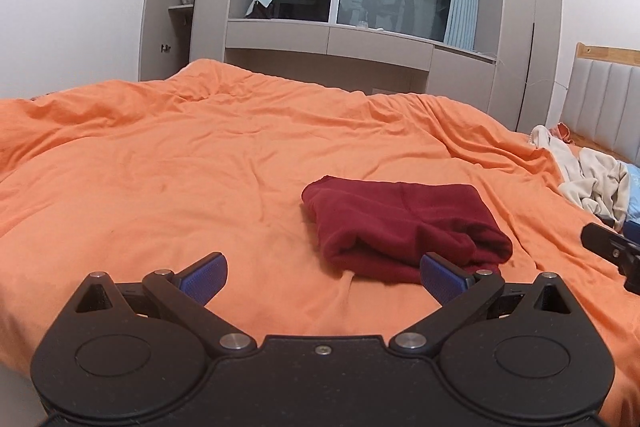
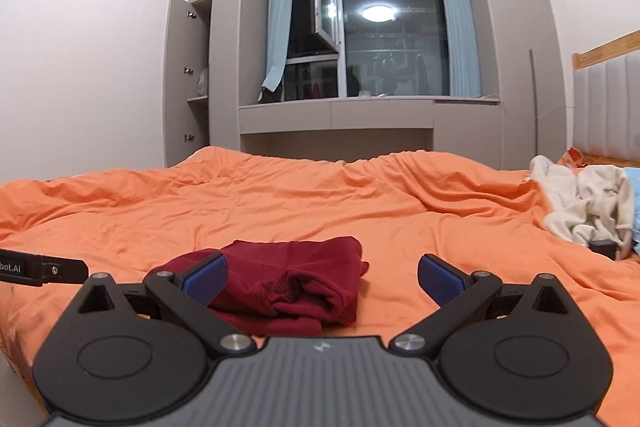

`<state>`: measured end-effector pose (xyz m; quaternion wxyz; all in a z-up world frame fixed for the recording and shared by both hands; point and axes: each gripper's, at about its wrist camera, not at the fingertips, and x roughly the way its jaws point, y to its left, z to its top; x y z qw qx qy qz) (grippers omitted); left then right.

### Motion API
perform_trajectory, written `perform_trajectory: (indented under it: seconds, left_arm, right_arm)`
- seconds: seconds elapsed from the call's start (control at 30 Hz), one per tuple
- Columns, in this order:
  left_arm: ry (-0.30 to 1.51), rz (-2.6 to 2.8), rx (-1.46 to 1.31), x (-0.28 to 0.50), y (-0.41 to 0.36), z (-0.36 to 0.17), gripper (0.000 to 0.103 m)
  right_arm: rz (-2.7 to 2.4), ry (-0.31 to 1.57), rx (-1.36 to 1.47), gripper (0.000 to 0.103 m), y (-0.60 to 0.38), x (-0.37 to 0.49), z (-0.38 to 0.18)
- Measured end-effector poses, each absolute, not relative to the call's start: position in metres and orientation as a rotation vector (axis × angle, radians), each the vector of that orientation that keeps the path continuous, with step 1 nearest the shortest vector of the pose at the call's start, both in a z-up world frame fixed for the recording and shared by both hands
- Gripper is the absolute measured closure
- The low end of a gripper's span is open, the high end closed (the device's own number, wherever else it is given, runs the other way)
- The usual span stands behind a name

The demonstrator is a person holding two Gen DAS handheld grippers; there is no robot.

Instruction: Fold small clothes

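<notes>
An orange bed (image 1: 200, 163) fills the lower half of both views, with a pale heap (image 2: 588, 203) at the right edge. A folded red garment (image 1: 404, 227) lies centre-right in the left view, lower centre in the right; the left claw (image 1: 322, 275) and right claw (image 2: 322, 275) both gape wide, holding nothing

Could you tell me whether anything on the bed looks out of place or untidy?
The red garment lies folded on the orange cover. The cream clothes near the headboard are a crumpled heap, not folded. The wardrobe door also stands open.
</notes>
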<state>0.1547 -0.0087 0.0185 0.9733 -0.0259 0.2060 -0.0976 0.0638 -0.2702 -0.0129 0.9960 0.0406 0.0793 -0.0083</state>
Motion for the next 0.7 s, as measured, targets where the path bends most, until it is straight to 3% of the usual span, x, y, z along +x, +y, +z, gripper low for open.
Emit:
perform_trajectory:
  seconds: [0.7]
  left_arm:
    - [0.400, -0.161, -0.031, 0.122, -0.008, 0.003, 0.001]
  right_arm:
    - [-0.014, 0.174, 0.025, 0.000, -0.260, 0.043, -0.030]
